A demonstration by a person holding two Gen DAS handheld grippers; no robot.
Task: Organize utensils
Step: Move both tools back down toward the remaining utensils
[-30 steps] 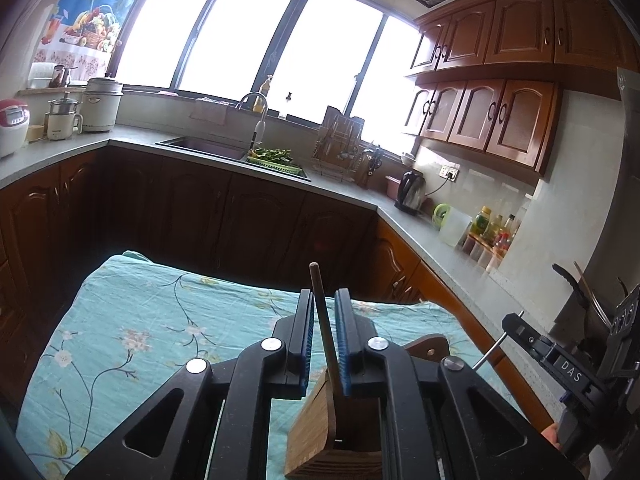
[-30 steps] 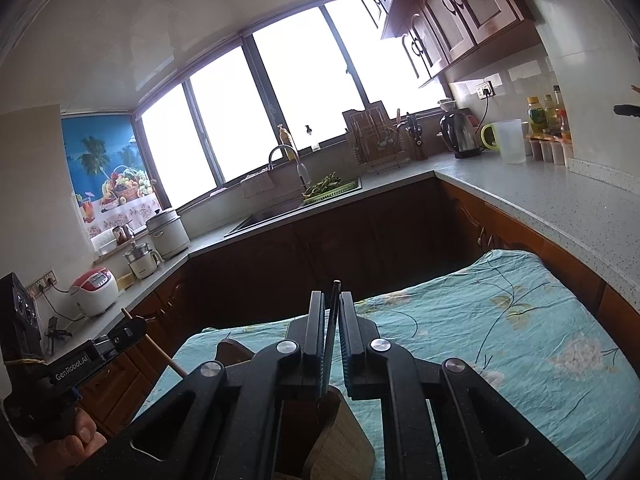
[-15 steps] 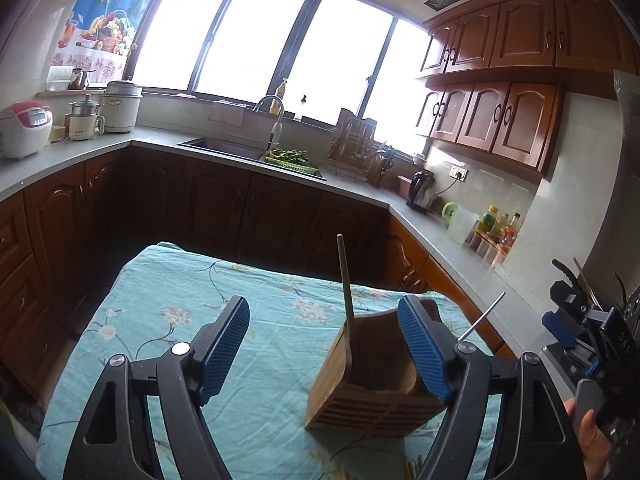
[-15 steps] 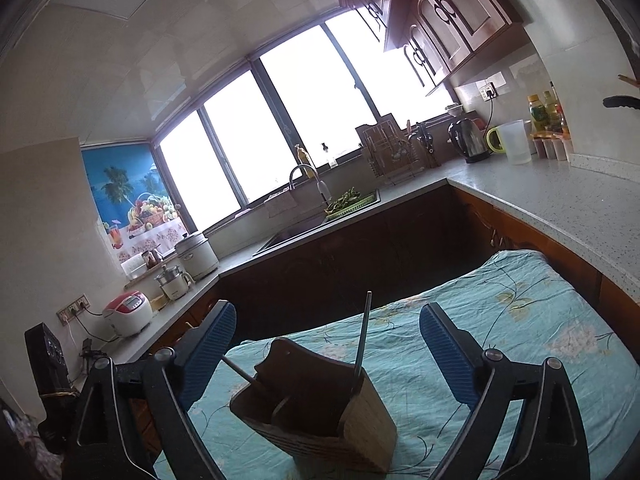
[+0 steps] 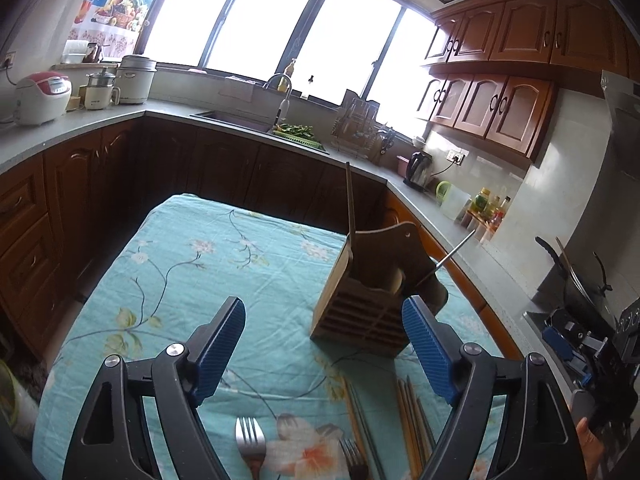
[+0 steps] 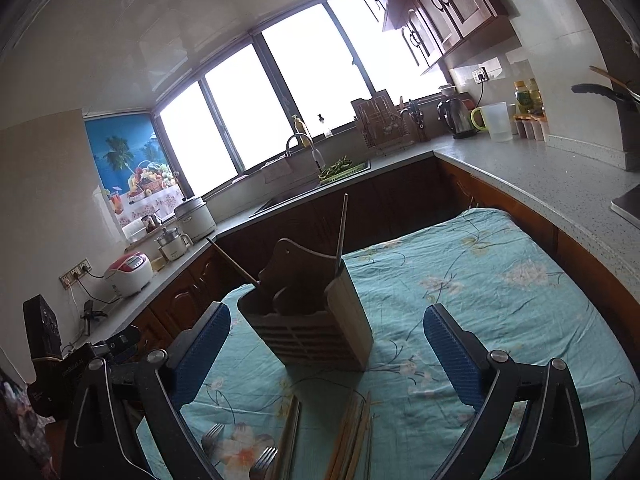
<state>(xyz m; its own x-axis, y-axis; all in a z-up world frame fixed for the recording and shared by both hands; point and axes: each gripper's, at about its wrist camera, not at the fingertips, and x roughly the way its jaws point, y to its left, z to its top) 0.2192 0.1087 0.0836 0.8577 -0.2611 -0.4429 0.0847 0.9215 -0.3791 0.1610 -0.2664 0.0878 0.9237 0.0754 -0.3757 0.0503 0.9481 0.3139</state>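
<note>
Both tongs, left (image 5: 323, 346) and right (image 6: 326, 354), just spread wide, nothing gripped; slatted wooden utensil holder (image 5: 362, 312) at 12 o'clock, chopsticks stood inside for storage.

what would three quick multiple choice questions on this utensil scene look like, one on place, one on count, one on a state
1. Where does the wooden utensil holder stand?
A. on the floral tablecloth
B. in the sink
C. on the grey counter

2. How many forks lie on the cloth in front of the holder?
A. none
B. two
C. five

3. How does the right gripper stand?
A. shut on a chopstick
C. shut on a fork
B. open, holding nothing

Answers:
1 A: the holder sits on the tablecloth, apart from the counter.
2 B: one fork and a second fork show at the lower edge of the left wrist view.
3 B: its blue pads stand wide apart with nothing between them; the jaws have just been opening, like those of the left gripper.
</note>
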